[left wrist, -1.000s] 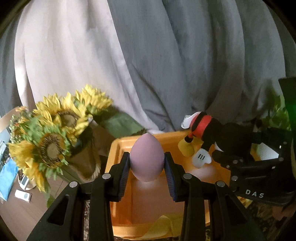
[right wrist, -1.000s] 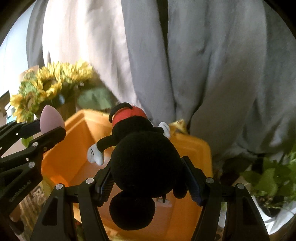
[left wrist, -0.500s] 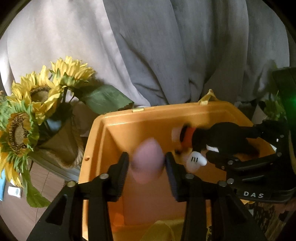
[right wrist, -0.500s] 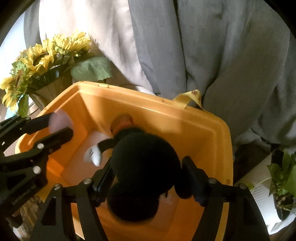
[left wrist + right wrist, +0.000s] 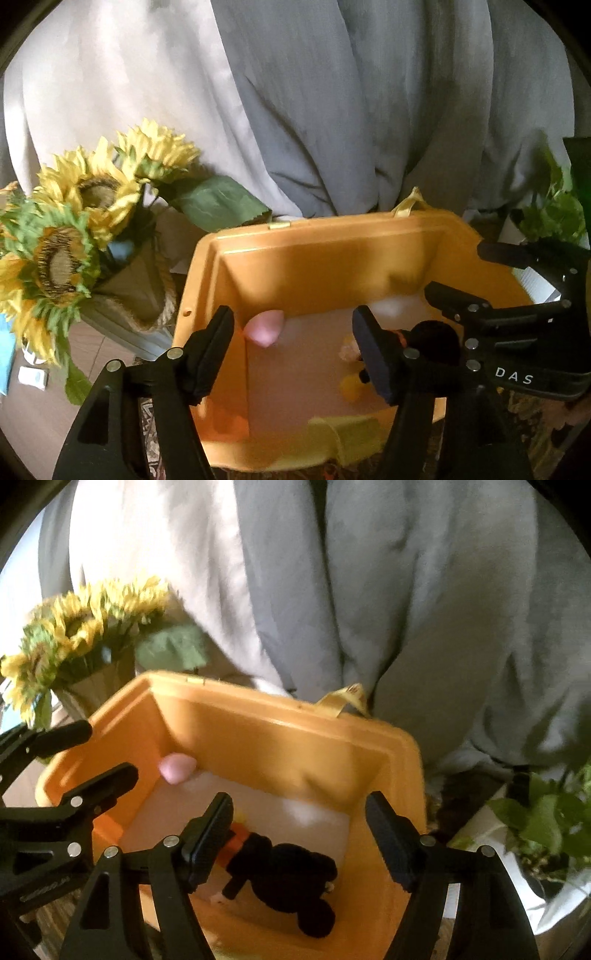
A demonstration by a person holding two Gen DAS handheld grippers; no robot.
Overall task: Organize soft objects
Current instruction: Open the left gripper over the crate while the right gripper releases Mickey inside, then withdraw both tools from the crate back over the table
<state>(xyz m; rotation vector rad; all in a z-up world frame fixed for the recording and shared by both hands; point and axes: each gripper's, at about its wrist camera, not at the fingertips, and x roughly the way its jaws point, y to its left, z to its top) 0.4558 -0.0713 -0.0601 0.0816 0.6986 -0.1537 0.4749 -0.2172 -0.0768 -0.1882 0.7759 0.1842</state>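
Note:
A pink egg-shaped soft toy [image 5: 265, 328] lies inside the orange bin [image 5: 332, 258], near its far left corner; it also shows in the right wrist view [image 5: 176, 768]. A black mouse plush with red shorts [image 5: 284, 871] lies on the bin's pale floor, partly hidden by my right gripper in the left wrist view [image 5: 432, 343]. My left gripper [image 5: 295, 354] is open and empty above the bin. My right gripper [image 5: 301, 838] is open and empty above the plush.
A vase of sunflowers [image 5: 85, 236] stands left of the bin. Grey and white curtains [image 5: 332, 110] hang behind. A green potted plant [image 5: 546, 823] stands to the right. A yellow strap [image 5: 345, 698] hangs on the bin's far rim [image 5: 295, 716].
Both grippers have opened. The pink egg toy and the black plush have dropped out of the jaws and now lie in the orange bin.

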